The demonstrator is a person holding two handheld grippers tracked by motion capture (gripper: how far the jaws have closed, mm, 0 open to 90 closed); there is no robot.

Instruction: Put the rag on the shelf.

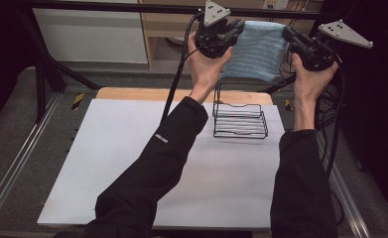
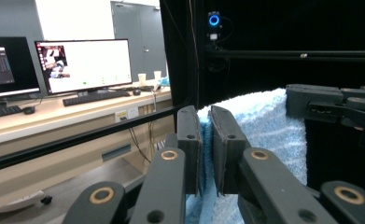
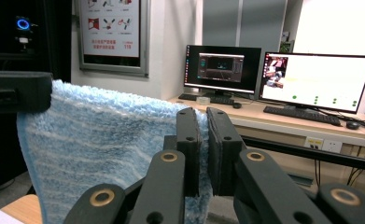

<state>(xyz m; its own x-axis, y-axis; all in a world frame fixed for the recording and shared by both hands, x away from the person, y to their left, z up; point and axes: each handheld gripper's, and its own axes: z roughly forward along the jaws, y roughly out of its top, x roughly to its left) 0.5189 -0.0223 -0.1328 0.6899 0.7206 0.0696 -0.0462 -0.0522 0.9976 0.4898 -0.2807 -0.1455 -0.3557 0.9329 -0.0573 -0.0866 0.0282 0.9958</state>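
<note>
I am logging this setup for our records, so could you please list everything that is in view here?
towel: one, light blue, held up in the air beyond the table, stretched between the two grippers
wire rack: one, black, standing on the white sheet near the table's far right
white sheet: one, covering most of the table
table: one, wooden, its edge showing beyond the sheet
monitors: two, on a desk in the background, with keyboards in front
poster: one, framed, on the wall
left gripper: one, black, shut on the towel's left corner
right gripper: one, black, shut on the towel's right corner
sleeves: two, black
</note>
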